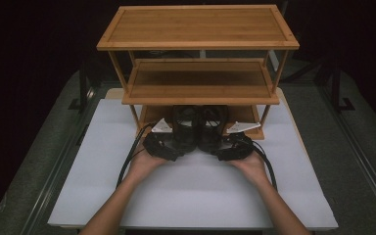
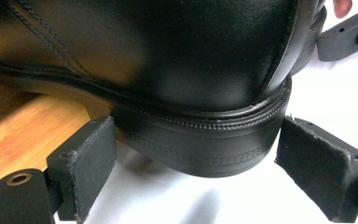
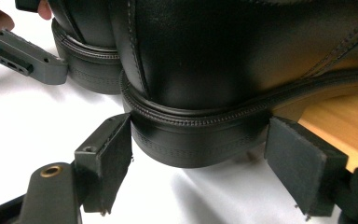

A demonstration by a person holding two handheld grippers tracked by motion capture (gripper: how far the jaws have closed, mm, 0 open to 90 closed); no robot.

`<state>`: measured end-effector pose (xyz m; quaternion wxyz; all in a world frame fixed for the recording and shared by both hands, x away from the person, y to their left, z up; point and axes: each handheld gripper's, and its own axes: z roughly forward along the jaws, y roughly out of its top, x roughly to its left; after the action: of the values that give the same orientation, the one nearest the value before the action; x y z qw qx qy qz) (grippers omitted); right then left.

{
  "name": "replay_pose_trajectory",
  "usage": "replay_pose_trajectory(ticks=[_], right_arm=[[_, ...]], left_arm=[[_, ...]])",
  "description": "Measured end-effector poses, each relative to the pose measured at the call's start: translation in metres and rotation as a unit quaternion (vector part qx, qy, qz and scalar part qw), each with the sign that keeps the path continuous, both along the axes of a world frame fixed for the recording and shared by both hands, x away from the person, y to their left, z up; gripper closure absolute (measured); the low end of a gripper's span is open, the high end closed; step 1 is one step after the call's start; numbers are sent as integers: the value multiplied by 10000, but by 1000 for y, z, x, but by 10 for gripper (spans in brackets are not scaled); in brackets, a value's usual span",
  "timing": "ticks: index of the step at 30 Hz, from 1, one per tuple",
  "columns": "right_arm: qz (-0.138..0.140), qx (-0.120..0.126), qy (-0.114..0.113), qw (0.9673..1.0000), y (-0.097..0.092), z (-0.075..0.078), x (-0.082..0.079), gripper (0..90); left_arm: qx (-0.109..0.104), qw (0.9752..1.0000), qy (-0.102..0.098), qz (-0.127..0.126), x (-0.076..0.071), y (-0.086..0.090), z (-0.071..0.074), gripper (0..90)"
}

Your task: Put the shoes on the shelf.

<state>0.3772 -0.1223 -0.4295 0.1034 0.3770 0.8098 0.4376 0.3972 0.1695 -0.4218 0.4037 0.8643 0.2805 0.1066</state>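
Note:
Two black leather shoes stand side by side with their toes on the bottom shelf (image 1: 152, 115) of a bamboo rack and their heels toward me. My left gripper (image 1: 176, 147) is shut on the heel of the left shoe (image 1: 185, 125). In the left gripper view both pads (image 2: 93, 154) press the sides of the heel (image 2: 200, 149), which hangs just above the white board. My right gripper (image 1: 215, 148) is shut on the heel of the right shoe (image 1: 213, 125). In the right gripper view its pads (image 3: 114, 149) clamp that heel (image 3: 191, 140), with a shadow under it.
The three-tier bamboo rack (image 1: 198, 27) rises at the far end of the white board (image 1: 191, 196); its middle shelf (image 1: 200, 81) overhangs the shoes. Grey table surface (image 1: 352, 161) flanks the board. The right gripper's jaw (image 2: 345, 35) lies close beside the left shoe.

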Motion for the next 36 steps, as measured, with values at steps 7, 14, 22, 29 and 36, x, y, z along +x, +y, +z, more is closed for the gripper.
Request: replay_pose_trajectory(ticks=[7, 14, 22, 29, 36], right_arm=[[-49, -72, -36, 10000, 1, -1, 14, 231], [-156, -171, -86, 9997, 3, -3, 27, 229], [-330, -181, -200, 9991, 3, -6, 43, 229], [-434, -154, -194, 9987, 3, -6, 53, 227], [-554, -203, -171, 9981, 5, -7, 59, 226]], left_arm=[[-61, 10000, 5, 35, 14, 0, -4, 118], [39, 9999, -10, 94, 30, -4, -8, 118], [46, 9997, -92, 213, 46, -8, -10, 118], [14, 9996, -110, 266, 56, -10, -11, 118], [103, 9994, -113, 310, 64, -13, -13, 117]])
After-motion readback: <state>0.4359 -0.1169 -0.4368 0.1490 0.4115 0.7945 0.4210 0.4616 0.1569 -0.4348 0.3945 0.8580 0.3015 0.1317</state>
